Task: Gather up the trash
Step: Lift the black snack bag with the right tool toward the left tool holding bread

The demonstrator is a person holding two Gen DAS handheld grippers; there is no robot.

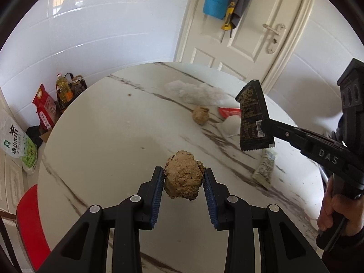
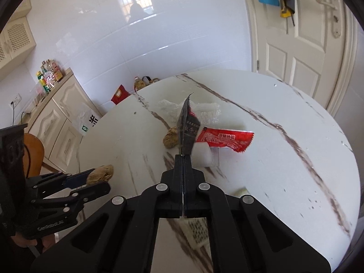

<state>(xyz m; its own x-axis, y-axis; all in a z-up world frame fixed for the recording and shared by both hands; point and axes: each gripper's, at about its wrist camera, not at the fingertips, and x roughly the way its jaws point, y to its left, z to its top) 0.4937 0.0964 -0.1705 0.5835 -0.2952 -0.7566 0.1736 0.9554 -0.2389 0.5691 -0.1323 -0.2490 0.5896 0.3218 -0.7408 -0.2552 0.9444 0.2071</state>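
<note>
Marble is patterning the round white tabletop with brown-grey veins, and glossy white wall tiles are reflecting a window behind it. A white panelled door is carrying a blue cloth and dark garments on its upper part, while a red sack, a yellow oil bottle and a white-and-green rice bag printed with Chinese characters are sitting on the floor by the wall.

The left gripper is pinching a crumpled brown paper ball between its blue pads, jaws partly closed around it, just above the table. The right gripper is clamping the lower edge of a black foil snack wrapper with its jaws pressed together, lifting it clear of the surface; the print on it is too small to read. "DAS" is showing on the right tool's side in the left wrist view.

A second brown paper ball, a red wrapper with white Chinese lettering, a folded white tissue and crinkled clear plastic are lying together near the table's middle.
</note>
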